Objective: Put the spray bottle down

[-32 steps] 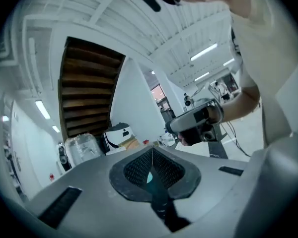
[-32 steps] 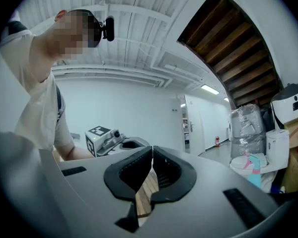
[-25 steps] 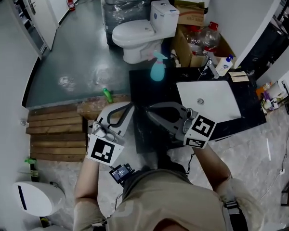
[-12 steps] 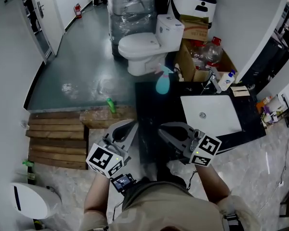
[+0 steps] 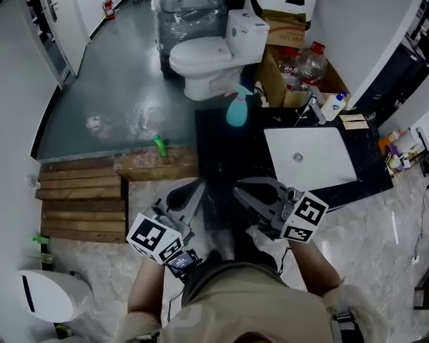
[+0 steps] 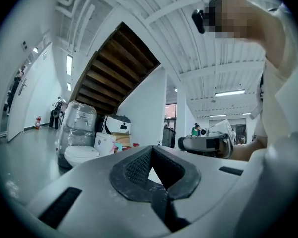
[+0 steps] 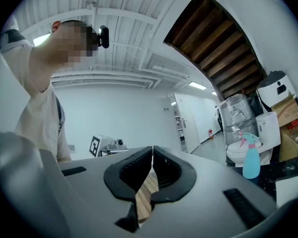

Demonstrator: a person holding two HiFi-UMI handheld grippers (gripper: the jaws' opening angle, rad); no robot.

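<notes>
One spray bottle [image 5: 236, 110] down on the counter [image 5: 220, 152], two grippers empty.
The teal bottle stands upright at the black counter's far left corner, near the one white sink [image 5: 311, 156] and the one toilet [image 5: 206, 56]. Left gripper [image 5: 194, 190] and right gripper [image 5: 242, 190] are held low, well apart from the bottle, each with jaws closed together on nothing.

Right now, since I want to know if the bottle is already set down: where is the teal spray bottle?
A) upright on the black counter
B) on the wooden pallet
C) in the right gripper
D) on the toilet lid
A: the spray bottle stands upright on the black counter, while the left gripper and right gripper are both shut on nothing.
</notes>
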